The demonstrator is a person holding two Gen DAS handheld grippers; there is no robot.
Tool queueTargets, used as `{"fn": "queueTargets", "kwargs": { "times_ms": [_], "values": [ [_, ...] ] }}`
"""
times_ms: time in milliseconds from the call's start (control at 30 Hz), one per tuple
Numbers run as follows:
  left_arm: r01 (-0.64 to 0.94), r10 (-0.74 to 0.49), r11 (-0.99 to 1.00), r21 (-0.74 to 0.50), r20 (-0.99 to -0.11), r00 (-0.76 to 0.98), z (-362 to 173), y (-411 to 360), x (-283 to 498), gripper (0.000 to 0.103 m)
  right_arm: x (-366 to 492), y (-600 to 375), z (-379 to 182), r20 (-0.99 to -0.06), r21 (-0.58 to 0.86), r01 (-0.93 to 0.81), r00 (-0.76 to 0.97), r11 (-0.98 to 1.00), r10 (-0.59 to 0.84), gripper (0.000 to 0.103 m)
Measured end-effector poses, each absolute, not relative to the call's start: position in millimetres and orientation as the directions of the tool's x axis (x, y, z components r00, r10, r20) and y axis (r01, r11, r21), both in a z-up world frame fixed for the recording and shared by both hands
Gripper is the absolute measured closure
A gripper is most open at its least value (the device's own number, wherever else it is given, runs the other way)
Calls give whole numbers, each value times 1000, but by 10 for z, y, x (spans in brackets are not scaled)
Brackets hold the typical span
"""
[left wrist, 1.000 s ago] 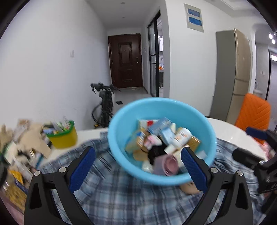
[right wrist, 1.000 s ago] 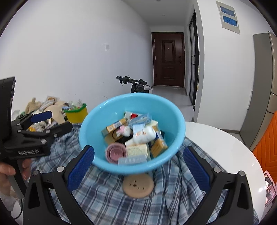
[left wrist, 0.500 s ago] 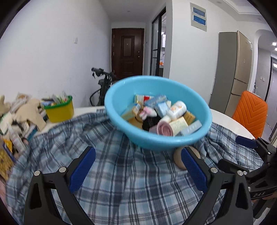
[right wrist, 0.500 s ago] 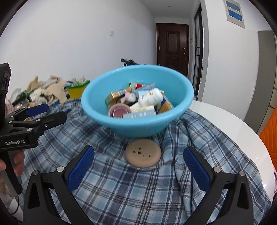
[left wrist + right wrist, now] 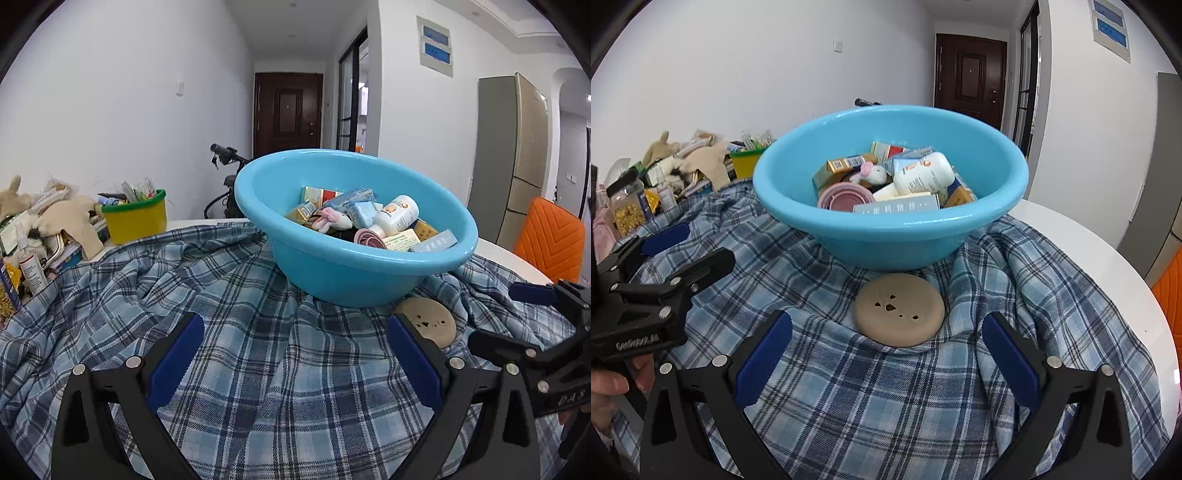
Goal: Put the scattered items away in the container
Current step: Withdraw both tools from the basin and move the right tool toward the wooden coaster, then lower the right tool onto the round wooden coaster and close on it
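Both grippers, left gripper point(image 5: 295, 358) and right gripper point(image 5: 886, 350), spread, empty. Tan disc point(image 5: 898, 309) lies just ahead between right fingers, against the basin point(image 5: 891, 236). Next: pinch disc, lift into basin.

The blue basin point(image 5: 890, 236) hides most of the bicycle point(image 5: 225, 184) behind the tabletop's far edge. In the left wrist view, the left gripper's finger covers part of the tan disc point(image 5: 430, 319). Print on the boxes point(image 5: 897, 207) inside the basin is too small to read.
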State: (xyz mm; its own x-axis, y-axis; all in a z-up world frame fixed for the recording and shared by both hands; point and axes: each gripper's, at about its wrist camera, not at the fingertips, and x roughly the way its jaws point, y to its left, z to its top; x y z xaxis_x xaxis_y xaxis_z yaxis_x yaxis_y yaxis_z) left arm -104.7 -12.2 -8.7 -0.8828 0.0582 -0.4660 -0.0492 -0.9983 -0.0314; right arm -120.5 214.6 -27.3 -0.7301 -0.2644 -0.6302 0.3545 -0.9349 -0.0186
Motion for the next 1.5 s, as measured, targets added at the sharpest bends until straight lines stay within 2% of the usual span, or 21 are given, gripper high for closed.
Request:
{"fn": "queueTargets", "kwargs": {
  "times_ms": [300, 567, 633, 867, 1100, 1267, 1500],
  "values": [
    [-79, 67, -997, 10, -433, -899, -53, -27, -983, 2, -1481, 2084, -391, -675, -13, 370, -689, -929, -265, 1],
    [-101, 51, -986, 133, -336, -941, 16, 200, -768, 2, -1757, 2007, -587, -734, -15, 383, -631, -923, -250, 1],
    [-83, 34, -988, 131, -343, -939, 17, 186, -791, 2, -1798, 2001, -634, -745, -20, 381, -623, -924, -241, 1],
    [-66, 56, -998, 8, -433, -900, -45, -34, -983, 2, -1913, 2057, -744, -776, -8, 354, -593, -935, -218, 1],
    [-63, 47, -998, 23, -444, -895, -72, 0, -997, 2, -1983, 2090, -843, -798, 3, 361, -561, -933, -220, 1],
    [-61, 49, -998, 11, -456, -889, -68, -24, -1018, 2, -1963, 2118, -863, -801, 9, 361, -556, -932, -223, 20],
    [-56, 48, -998, 2, -480, -876, -92, -47, -1067, 2, -1766, 2189, -742, -787, 23, 374, -565, -927, -247, 23]
  ]
}}
